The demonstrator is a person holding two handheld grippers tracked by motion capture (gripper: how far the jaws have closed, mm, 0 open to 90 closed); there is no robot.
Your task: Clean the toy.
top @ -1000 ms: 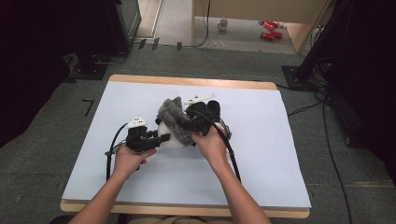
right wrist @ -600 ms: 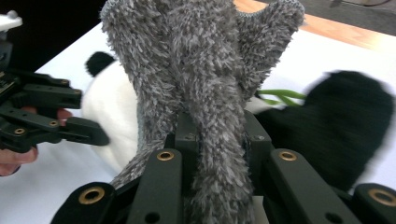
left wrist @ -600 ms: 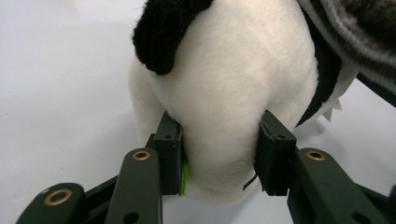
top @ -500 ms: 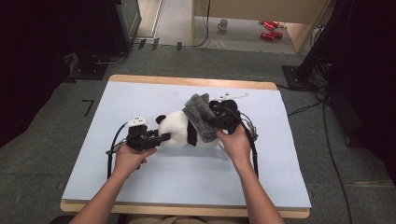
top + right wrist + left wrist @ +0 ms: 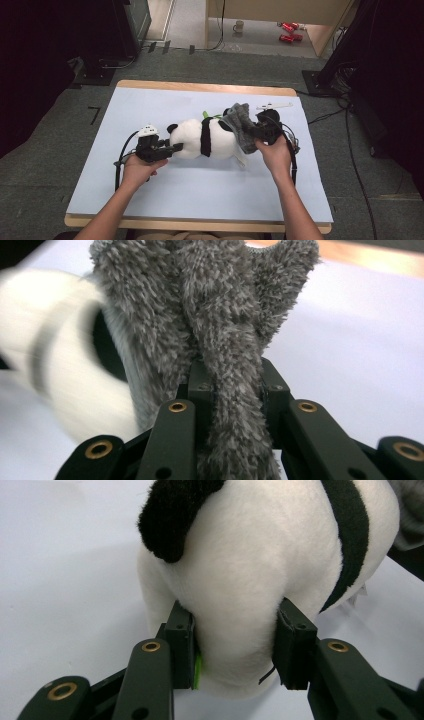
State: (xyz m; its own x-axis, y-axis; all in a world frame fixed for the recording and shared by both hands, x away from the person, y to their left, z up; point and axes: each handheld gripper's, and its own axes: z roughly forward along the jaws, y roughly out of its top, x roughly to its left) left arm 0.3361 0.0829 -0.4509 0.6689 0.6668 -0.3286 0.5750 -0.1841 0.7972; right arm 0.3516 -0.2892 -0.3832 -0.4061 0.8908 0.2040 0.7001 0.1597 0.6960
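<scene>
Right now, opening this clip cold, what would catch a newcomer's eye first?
A black-and-white panda plush lies on its side in the middle of the pale blue table. The left gripper clamps its white head end, the pads sunk into the fur. At the other end the right gripper pinches a fuzzy grey cloth bunched against the panda.

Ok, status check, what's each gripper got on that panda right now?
Left gripper clamped on panda's head. Right gripper pinching grey fuzzy garment at panda's far end. Nothing in the way on the table.
</scene>
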